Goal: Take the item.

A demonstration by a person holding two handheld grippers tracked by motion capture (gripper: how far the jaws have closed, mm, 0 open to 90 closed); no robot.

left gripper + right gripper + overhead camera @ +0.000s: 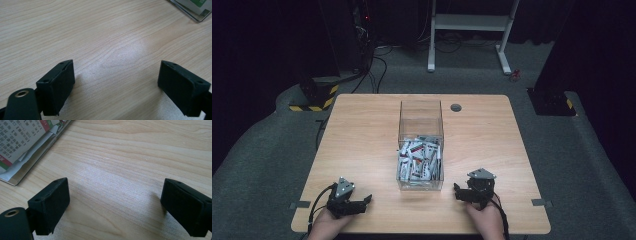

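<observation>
So nearest the person, both grippers sit low over the table (362, 125) at its near edge. The left gripper (360, 202) is at the near left, jaws spread wide with just bare wood between them. The right gripper (458, 192) is at the near right, jaws also wide apart and gripping nothing. Between them and a little farther back sits the clear box (421, 145), its near half piled with small white packets (419, 162). Box corner shows beside each gripper.
</observation>
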